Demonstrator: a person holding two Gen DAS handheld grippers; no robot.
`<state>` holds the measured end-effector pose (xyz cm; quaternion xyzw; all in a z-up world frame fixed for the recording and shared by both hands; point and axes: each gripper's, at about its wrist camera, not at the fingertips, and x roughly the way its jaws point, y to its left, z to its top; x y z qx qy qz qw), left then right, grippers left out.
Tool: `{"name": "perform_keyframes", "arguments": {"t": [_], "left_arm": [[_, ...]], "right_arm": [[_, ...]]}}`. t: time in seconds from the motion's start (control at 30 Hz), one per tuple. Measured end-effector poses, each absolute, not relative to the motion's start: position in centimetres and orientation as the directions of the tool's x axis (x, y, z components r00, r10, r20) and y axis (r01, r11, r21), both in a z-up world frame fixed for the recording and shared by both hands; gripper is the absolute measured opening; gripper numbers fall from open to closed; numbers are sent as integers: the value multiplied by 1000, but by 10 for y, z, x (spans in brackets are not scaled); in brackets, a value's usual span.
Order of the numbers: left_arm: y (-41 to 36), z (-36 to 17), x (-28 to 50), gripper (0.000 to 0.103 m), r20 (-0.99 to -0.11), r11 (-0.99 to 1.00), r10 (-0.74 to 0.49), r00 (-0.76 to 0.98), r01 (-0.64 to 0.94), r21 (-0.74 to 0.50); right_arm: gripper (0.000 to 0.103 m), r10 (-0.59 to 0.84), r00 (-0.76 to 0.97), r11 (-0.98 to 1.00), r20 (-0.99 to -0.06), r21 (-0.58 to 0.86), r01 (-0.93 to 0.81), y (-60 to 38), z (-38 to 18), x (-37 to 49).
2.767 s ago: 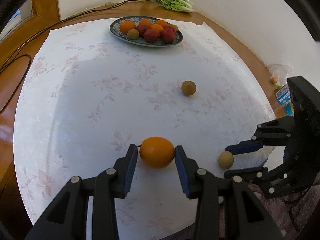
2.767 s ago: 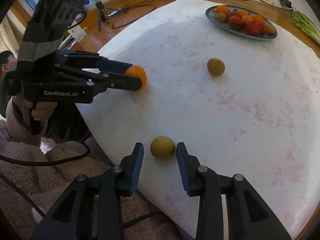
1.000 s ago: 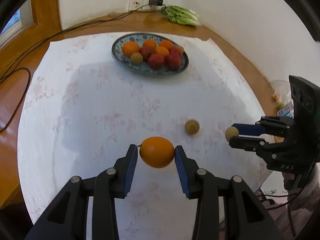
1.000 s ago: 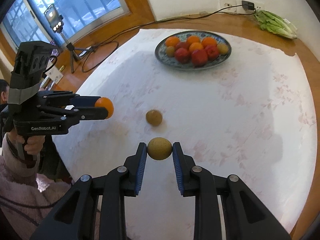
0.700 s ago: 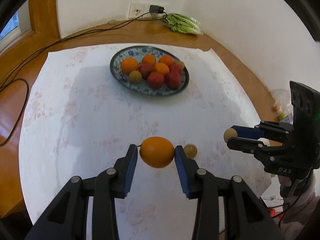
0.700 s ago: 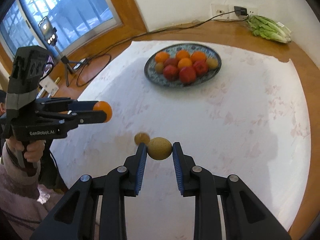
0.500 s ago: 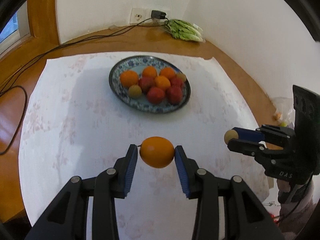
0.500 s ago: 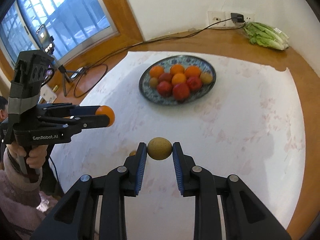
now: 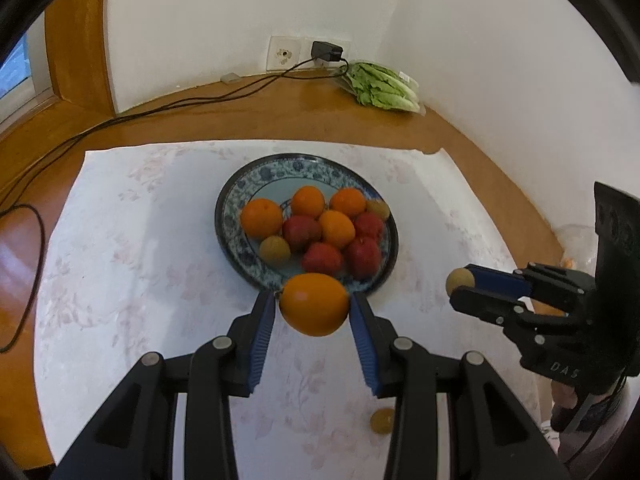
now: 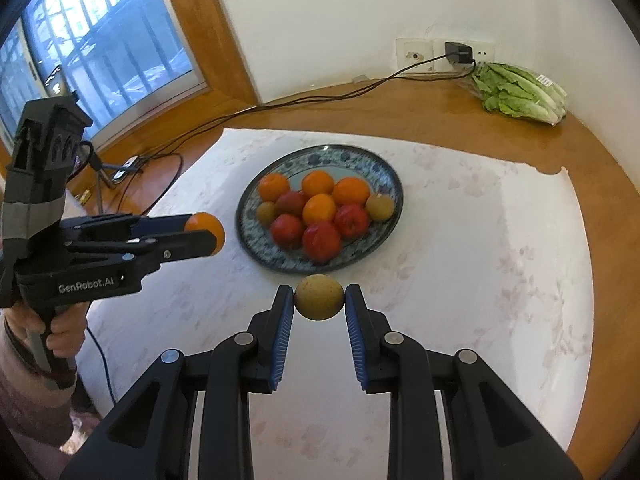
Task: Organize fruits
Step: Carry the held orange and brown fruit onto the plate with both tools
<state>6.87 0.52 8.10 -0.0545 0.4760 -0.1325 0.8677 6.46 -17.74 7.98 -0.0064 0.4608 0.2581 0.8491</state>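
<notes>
My left gripper (image 9: 313, 305) is shut on an orange (image 9: 314, 304), held in the air just short of the near rim of a blue patterned plate (image 9: 232, 216). That plate carries several oranges, red fruits and small brown fruits. My right gripper (image 10: 319, 298) is shut on a small brown fruit (image 10: 319, 297), also near the plate (image 10: 390, 176). Each gripper shows in the other's view: the right gripper (image 9: 460, 286) at the right, the left gripper (image 10: 208, 234) at the left. One more brown fruit (image 9: 381, 420) lies on the white cloth behind my left fingers.
A white flowered cloth (image 9: 120, 280) covers the round wooden table (image 10: 600, 208). Bagged lettuce (image 10: 520, 92) lies by the wall at the back. A cable (image 9: 180, 104) runs from a wall socket across the wood. A hand (image 10: 60, 332) holds the left gripper's handle.
Both grippers have carried their fruits across the cloth toward the plate, which now looms larger and closer. The loose brown fruit has dropped behind the left fingers.
</notes>
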Motion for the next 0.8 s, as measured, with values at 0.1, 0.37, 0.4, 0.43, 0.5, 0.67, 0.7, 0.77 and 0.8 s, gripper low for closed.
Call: {"name": "perform_keyframes", "arguments": {"t": [0.1, 0.37, 0.4, 0.43, 0.5, 0.67, 0.7, 0.77, 0.8], "left_arm": [[2, 75, 77, 40, -814, 966, -257, 521, 166, -199], [-4, 58, 87, 40, -821, 972, -233, 521, 158, -175], [-4, 56, 87, 40, -822, 972, -230, 521, 158, -172], [-5, 54, 88, 40, -823, 973, -227, 521, 158, -168], [-6, 51, 90, 40, -823, 974, -222, 523, 160, -161], [-8, 46, 93, 40, -819, 977, -206, 535, 160, -141], [-8, 45, 94, 40, -818, 977, -204, 538, 158, -139], [-7, 43, 95, 40, -815, 979, -197, 545, 155, -134], [-7, 43, 96, 40, -814, 980, -194, 548, 153, -130]], "right_arm": [[28, 415, 467, 878, -781, 209, -431, -175, 78, 74], [28, 375, 494, 893, -784, 162, -421, -163, 66, 93], [28, 371, 496, 893, -785, 155, -422, -162, 64, 94], [28, 364, 498, 895, -787, 147, -422, -160, 63, 96], [28, 348, 504, 898, -790, 126, -422, -158, 59, 99], [28, 325, 507, 902, -798, 99, -421, -154, 50, 105], [28, 322, 508, 902, -799, 96, -421, -153, 50, 106], [28, 317, 511, 903, -799, 89, -421, -152, 47, 107], [28, 318, 511, 902, -798, 90, -421, -152, 46, 108]]}}
